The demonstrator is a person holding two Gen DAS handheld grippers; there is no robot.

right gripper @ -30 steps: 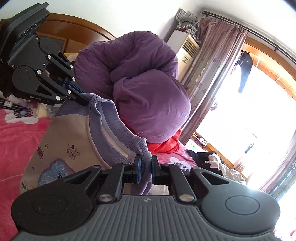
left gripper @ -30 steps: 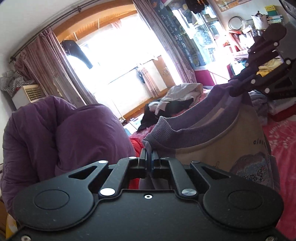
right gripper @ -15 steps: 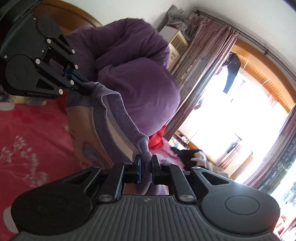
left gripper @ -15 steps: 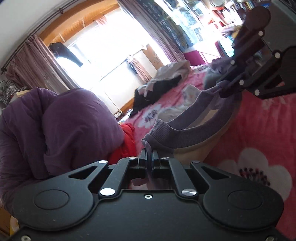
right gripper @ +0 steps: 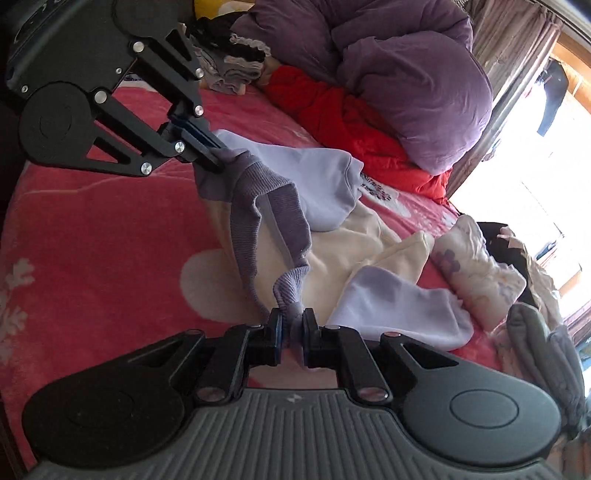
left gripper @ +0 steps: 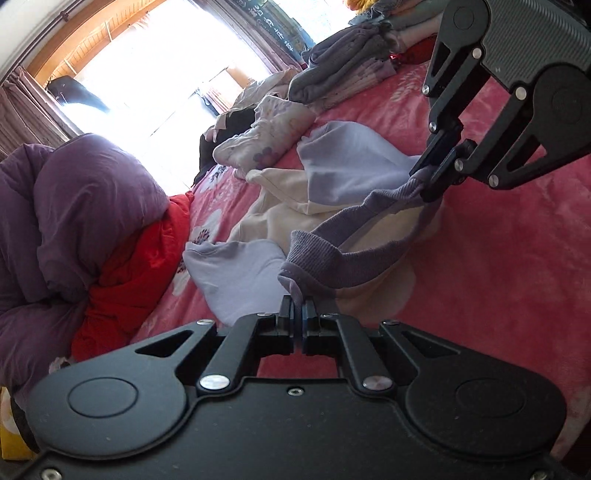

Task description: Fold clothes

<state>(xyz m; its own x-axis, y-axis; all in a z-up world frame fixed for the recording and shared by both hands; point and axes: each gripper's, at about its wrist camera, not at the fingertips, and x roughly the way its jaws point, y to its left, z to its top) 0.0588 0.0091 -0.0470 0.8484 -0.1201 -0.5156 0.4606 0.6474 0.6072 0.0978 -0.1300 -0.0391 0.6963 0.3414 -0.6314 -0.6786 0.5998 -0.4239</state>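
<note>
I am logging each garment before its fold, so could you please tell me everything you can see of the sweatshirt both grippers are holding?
The sweatshirt has a cream body, pale lilac sleeves and a darker purple ribbed neckband, in soft knit fabric. The body and both sleeves lie spread and rumpled on the pink floral blanket. The left gripper and the right gripper are each shut on the neckband, which sags slack between them above the body.

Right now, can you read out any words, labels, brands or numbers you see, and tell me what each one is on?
Dark banner beside the window, left wrist view: pale characters, too blurred to read.
Grey ribbed body of the right claw: a small embossed mark, not legible as text.
Sweatshirt, bed cover, purple duvet: no text visible.
</note>
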